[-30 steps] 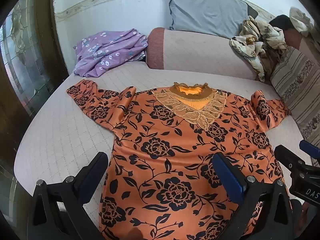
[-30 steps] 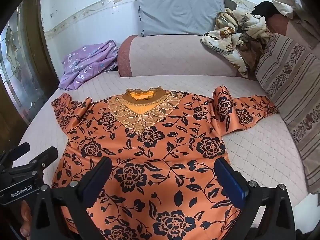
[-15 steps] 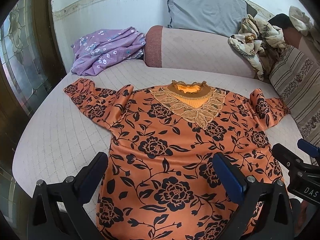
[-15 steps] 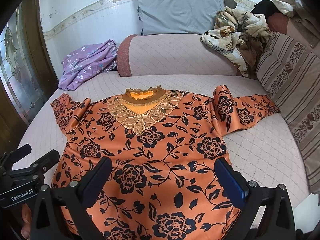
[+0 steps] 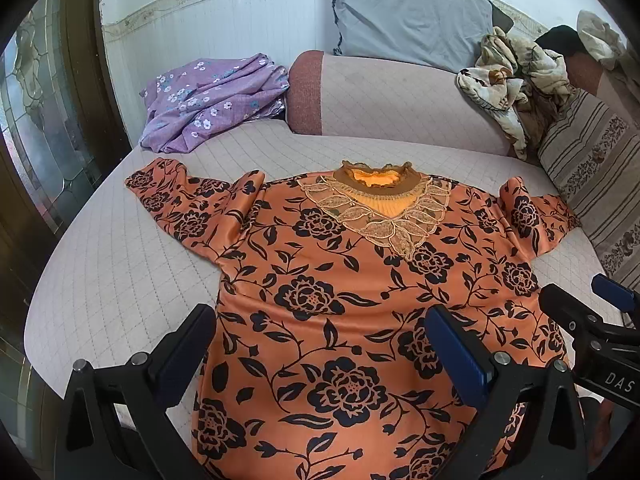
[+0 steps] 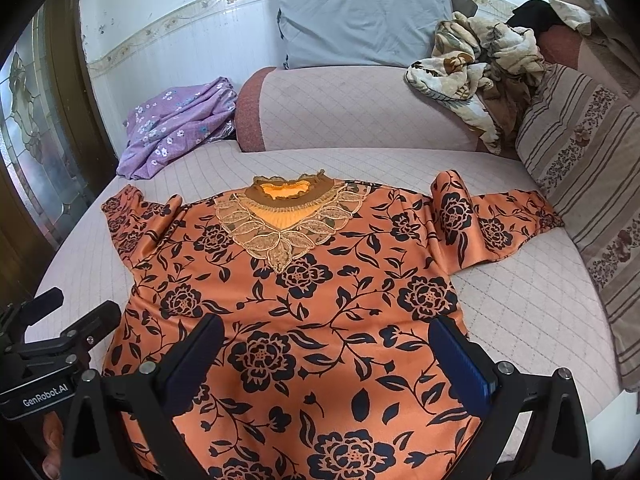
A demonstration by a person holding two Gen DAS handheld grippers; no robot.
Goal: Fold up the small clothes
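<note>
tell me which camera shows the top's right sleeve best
The right wrist view: the right sleeve lies there in full, stretched toward the striped cushion, with a fold near the shoulder. In the left wrist view that sleeve sits at the frame's edge, squeezed and foreshortened, its cuff hard to make out.

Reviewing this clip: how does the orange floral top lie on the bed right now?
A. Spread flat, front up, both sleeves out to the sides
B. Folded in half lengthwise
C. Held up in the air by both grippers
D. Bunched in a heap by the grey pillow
A: the orange floral top lies flat with its lace neckline up and a sleeve out to each side, while the left gripper and right gripper are both open above its lower part.
</note>
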